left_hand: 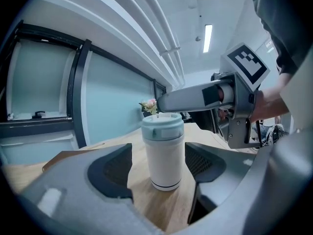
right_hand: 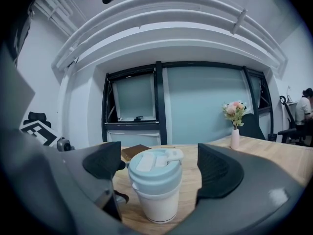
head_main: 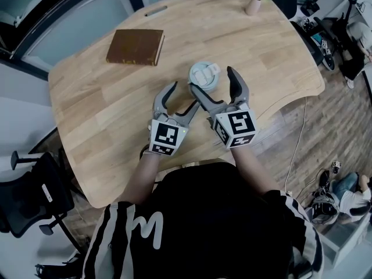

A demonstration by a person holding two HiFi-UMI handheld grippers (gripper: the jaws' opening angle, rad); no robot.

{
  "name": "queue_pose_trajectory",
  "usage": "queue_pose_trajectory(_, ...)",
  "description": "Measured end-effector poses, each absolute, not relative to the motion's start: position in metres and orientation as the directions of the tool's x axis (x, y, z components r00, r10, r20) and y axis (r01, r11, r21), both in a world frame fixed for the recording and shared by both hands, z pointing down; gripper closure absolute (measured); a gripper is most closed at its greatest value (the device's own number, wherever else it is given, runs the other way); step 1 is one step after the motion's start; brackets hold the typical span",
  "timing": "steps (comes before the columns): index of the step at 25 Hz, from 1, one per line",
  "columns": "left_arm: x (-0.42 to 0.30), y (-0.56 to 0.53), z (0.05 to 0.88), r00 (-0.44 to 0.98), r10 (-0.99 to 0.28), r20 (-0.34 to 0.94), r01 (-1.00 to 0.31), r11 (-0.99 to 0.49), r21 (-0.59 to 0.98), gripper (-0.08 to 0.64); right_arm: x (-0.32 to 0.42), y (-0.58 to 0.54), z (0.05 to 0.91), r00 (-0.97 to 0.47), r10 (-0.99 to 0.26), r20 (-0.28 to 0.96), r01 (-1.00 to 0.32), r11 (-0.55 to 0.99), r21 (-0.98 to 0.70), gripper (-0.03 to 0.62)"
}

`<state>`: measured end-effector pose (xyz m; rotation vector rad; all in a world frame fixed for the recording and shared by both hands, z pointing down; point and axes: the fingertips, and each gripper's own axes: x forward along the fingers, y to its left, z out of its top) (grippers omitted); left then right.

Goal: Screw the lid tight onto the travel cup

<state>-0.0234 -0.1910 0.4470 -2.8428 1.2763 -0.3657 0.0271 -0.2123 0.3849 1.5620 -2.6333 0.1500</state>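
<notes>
A white travel cup [head_main: 204,76] with a pale blue lid [right_hand: 156,169] on top stands upright on the wooden table [head_main: 104,103]. My right gripper [head_main: 212,81] is open, one jaw on each side of the cup at lid height, and neither pad touches it. In the right gripper view the cup [right_hand: 157,199] fills the gap between the dark pads [right_hand: 217,170]. My left gripper [head_main: 186,96] is open just left of the cup, and the cup [left_hand: 164,153] stands a little beyond its fingertips. One finger of the right gripper [left_hand: 195,97] crosses above the lid in the left gripper view.
A brown book [head_main: 135,46] lies at the table's far left. A small vase of flowers [head_main: 256,2] stands at the far edge. A black office chair [head_main: 29,196] stands off the table at the lower left. The table's curved front edge runs just below my hands.
</notes>
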Motion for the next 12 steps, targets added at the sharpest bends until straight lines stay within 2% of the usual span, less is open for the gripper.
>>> queue_pose_trajectory(12,-0.035,-0.171,0.429,0.637,-0.747,0.188,-0.743,-0.661,-0.109,0.218,0.039,-0.186,0.375,-0.457,-0.885,0.092,-0.889,0.454,-0.051,0.12)
